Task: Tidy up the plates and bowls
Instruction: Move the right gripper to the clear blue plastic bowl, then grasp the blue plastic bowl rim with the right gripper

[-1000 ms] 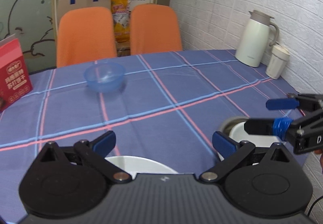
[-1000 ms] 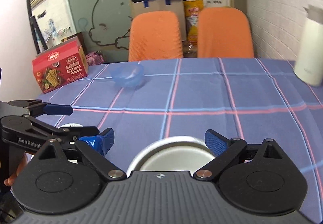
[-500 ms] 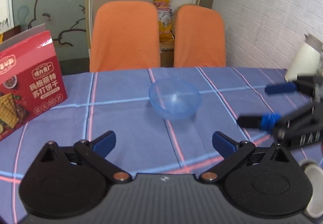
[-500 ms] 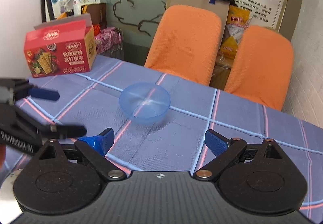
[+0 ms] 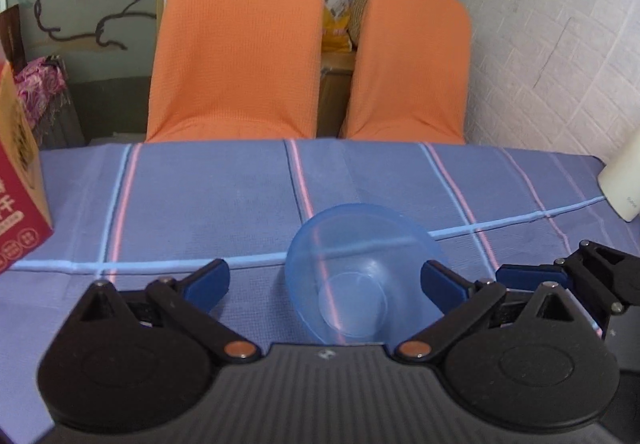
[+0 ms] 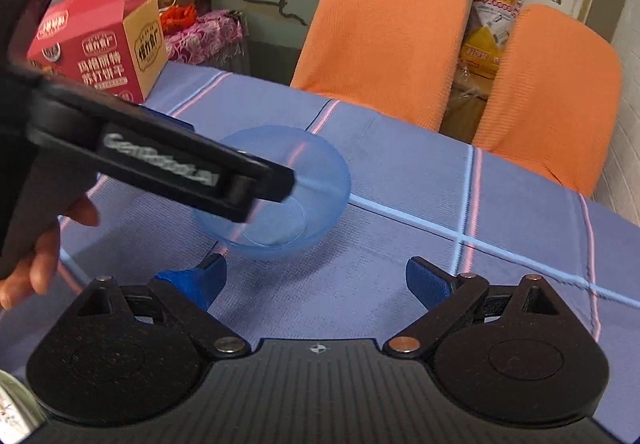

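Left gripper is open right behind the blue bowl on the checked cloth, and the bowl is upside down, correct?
Not quite. The blue bowl stands upright, mouth up; the left wrist view looks down into it to its round base. The rest holds: the left gripper is open behind it on the checked cloth.

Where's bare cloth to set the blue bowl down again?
Bare plaid tablecloth lies between the red cracker box and the translucent blue plastic bowl, and from the bowl toward the white jug. Crowded around the bowl: left gripper straddles it, right gripper alongside.
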A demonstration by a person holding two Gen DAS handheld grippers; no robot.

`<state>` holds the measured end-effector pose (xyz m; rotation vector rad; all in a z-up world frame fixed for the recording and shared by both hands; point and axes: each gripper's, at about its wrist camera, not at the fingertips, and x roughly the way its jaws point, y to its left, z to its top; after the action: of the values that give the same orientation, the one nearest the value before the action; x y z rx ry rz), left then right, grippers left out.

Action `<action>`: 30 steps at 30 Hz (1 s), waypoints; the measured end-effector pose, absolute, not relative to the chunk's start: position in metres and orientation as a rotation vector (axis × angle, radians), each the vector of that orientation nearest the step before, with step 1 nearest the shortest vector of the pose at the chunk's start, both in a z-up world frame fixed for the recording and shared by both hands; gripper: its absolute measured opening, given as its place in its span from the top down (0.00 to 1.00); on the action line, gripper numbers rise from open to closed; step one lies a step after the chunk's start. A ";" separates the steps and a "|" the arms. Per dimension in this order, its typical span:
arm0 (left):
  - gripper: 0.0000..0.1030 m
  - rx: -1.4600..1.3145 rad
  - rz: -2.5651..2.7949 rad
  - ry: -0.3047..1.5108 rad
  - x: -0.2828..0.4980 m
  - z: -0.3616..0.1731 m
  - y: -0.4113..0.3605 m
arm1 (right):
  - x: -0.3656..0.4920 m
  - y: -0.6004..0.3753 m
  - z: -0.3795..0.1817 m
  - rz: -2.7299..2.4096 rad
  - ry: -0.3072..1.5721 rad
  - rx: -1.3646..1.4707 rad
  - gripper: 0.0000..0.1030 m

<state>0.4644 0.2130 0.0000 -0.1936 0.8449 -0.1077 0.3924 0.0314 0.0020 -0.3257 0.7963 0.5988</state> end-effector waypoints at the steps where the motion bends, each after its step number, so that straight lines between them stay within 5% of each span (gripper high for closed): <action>1: 0.02 -0.197 -0.106 0.852 0.468 -0.003 0.213 | 0.394 0.033 -0.001 0.600 0.795 -0.333 0.18; 30: 0.03 -0.129 -0.089 0.816 0.479 -0.028 0.208 | 0.398 0.035 -0.021 0.701 0.697 -0.265 0.18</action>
<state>0.4791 0.2081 -0.0278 -0.1285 0.8158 -0.0887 0.3983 0.0346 -0.0210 -0.2648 0.6968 0.7013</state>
